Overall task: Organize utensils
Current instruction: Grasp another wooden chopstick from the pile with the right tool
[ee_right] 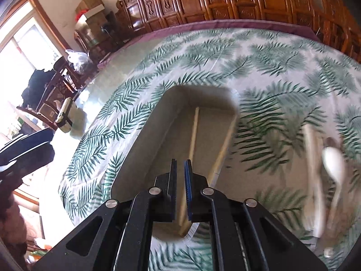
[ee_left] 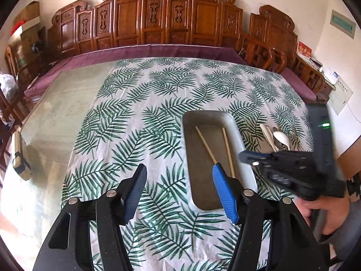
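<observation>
A grey oblong tray [ee_left: 204,116] lies on the palm-leaf cloth with two wooden chopsticks [ee_left: 205,145] inside it. My left gripper [ee_left: 179,192] hangs open over the cloth at the tray's near left, nothing between its fingers. In the right wrist view the tray [ee_right: 144,149] fills the middle and both chopsticks [ee_right: 193,133] rest in it. My right gripper [ee_right: 180,164] hovers above the tray with only a slit between its pads; one chopstick shows through the slit but lies below, ungripped. White spoons [ee_left: 279,136] lie on the cloth right of the tray, blurred in the right wrist view [ee_right: 333,158].
A person's hand [ee_left: 315,210] holds the right gripper [ee_left: 244,156] at the tray's right rim. A dark device with a green light [ee_left: 321,126] stands at the table's right edge. A small case [ee_left: 20,158] sits at the left edge. A carved wooden bench [ee_left: 158,22] runs behind.
</observation>
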{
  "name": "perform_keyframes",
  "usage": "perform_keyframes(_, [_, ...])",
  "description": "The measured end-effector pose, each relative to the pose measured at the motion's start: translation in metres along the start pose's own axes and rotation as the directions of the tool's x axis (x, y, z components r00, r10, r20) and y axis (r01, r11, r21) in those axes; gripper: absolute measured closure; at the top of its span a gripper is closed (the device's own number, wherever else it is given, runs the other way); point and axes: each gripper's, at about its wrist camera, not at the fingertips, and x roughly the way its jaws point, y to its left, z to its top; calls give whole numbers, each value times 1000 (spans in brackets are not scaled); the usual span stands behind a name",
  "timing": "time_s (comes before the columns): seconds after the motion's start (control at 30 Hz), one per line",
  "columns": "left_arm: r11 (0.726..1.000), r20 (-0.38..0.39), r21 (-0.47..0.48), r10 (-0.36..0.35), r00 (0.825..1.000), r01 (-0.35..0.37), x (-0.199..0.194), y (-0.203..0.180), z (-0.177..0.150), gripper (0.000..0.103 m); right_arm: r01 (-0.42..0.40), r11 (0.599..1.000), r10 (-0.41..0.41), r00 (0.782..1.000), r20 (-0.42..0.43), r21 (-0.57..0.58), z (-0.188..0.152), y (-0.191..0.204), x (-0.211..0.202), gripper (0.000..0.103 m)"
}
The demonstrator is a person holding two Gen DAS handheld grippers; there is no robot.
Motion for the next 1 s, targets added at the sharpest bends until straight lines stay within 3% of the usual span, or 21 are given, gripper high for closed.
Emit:
perform_keyframes(0.1, [1000,2,5,-12,1000,12,2,-13,0,34,29,999,-28,999,34,-26,-8,-13,-36,93])
perform_keyframes(0.27, [999,-12,24,-41,999,42,9,-40,-2,34,106,993,-102,992,78,-52,-27,-47,-89,85])
perform_keyframes(0.5, [995,-30,63,-79,996,81,21,-83,-1,34,212,977,-211,974,78,-14,-60,-103,-128,83])
perform_keyframes(0.57, [993,-31,76,-88,996,91,24,-95,-2,34,240,971,-240,968,71,3,-69,-120,-133,78])
perform_keyframes(0.77, [989,-44,106,-95,994,100,33,-119,-5,34,305,952,-306,952,30,38,-89,-156,-122,77])
perform_keyframes(1.0, [988,-63,112,-97,993,103,43,-135,-10,34,299,948,-300,954,-8,113,-87,-187,-92,77])
